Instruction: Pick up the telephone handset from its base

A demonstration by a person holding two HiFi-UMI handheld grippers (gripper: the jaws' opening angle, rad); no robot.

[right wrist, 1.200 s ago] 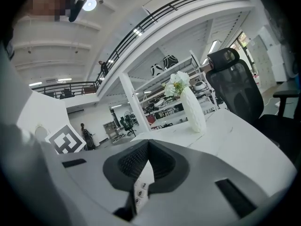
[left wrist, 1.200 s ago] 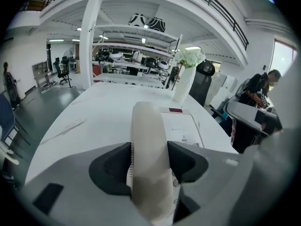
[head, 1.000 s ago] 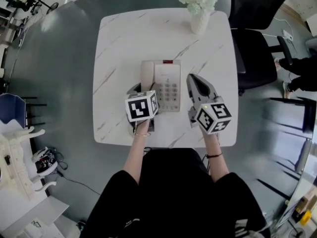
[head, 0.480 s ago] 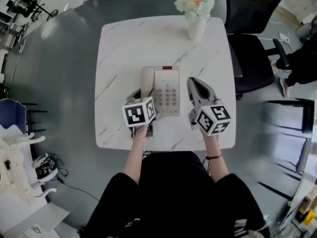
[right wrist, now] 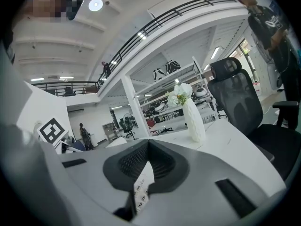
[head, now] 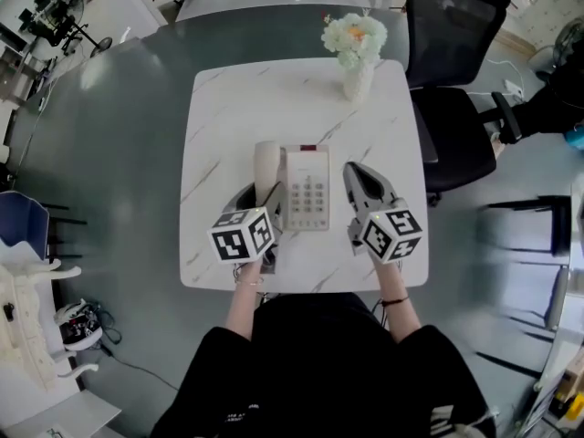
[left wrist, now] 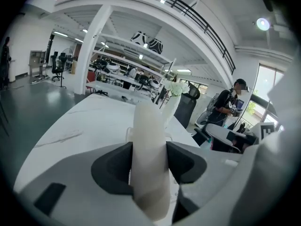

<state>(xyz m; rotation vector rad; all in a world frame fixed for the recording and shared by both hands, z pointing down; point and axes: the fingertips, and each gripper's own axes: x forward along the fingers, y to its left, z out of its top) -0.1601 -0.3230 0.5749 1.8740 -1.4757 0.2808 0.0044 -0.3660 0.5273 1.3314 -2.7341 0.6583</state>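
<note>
The person is holding the left gripper at the lower left of the white marble table, and its jaws are clamping the near end of the cream telephone handset, one dark pad pressing each side, as the left gripper view is showing plainly with the handset standing up the middle of the frame between the pads. In the head view the handset is lying along the left edge of the telephone base, at the centre of the picture; it is looking slightly offset from the base, so the lift is probably under way, though whether the far end is clear of its cradle cannot be told. The right gripper is hovering just right of the base with its jaws drawn together, holding nothing, and only a sliver of the keypad is showing through the slit between them in the right gripper view. To do this step well, the person should be raising the handset straight up rather than dragging it sideways, since a hold on one end is leaving the long far end free to swing or tip. Firm, even pad pressure is mattering here, because the smooth rounded plastic could be twisting in the jaws. No cord is showing clearly, so a slow rise would be guarding against a tug shifting the base; the idle right gripper is sitting close enough to steady it. The vase of flowers at the upper edge of the table is standing well apart.
</note>
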